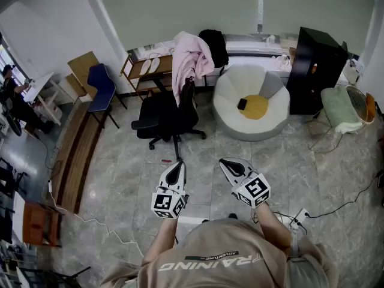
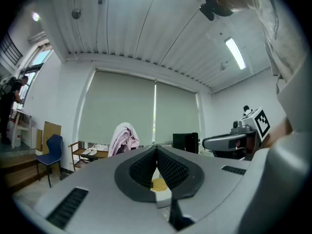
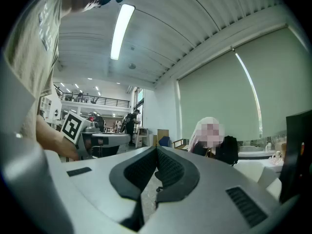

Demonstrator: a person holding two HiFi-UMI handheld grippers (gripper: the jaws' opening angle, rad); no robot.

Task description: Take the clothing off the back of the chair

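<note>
I had both tools held out level ahead of me over the pale tiled floor (image 1: 312, 161), well short of the work. The left gripper (image 1: 179, 164) had its fingers (image 2: 142, 167) closed tip to tip on nothing, with only a narrow slit lower down through which a bit of yellow showed. The right gripper (image 1: 224, 161) was the same, its fingers (image 3: 171, 168) drawn fully together and empty. The pink clothing (image 1: 191, 56) hung over the top of the backrest of the black office chair (image 1: 171, 116), draped down both sides of it, and that chair stood across the room from me, well apart from either tool. In the left gripper view the garment showed as a pale pink heap just left of the closed fingertips, in front of the drawn blind (image 2: 124, 113). Behind the chair stood a low wooden rack (image 1: 144, 69) against the wall, and a dark garment or bag (image 1: 214, 45) sat just right of the pink one; I could not tell which it was. A blue chair (image 1: 101, 87) stood to the left. To the right of the office chair sat a round white seat (image 1: 237, 122) with a yellow cushion (image 1: 256, 107) in it, then a black cabinet (image 1: 315, 71), and a green cloth (image 1: 340, 108) lay over a frame at the far right.
</note>
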